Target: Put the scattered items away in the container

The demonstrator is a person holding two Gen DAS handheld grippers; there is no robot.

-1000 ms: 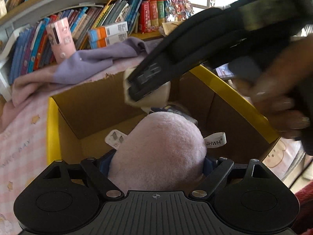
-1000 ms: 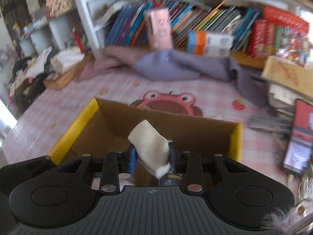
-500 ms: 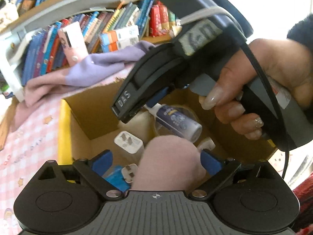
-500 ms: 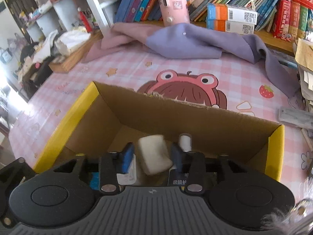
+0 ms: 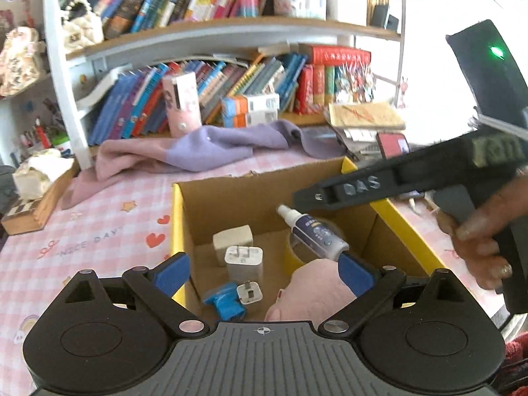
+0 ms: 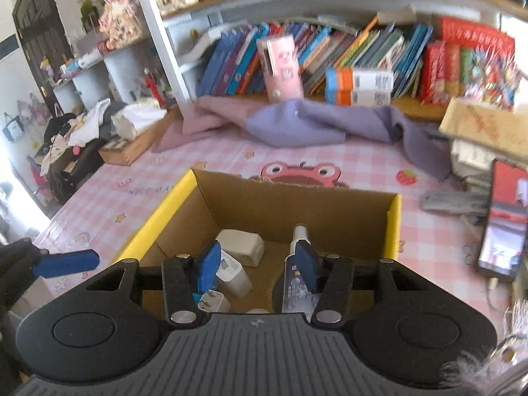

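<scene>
Both toys now lie dropped in the box (image 5: 231,198), the left gripper (image 5: 264,272) wide open, the right gripper (image 6: 257,265) half open, both empty; next, hunt leftovers toward three o'clock.

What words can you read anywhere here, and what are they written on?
"DAS": raised letters on the side of the black right gripper.
"NICE DAY": printed on the pink checked tablecloth.
Too small or blurred to read: the label on the white spray bottle, the book spines, and the orange and white boxes.

Purple cloth (image 6: 316,125), books (image 6: 349,56), phone (image 6: 503,227).
</scene>
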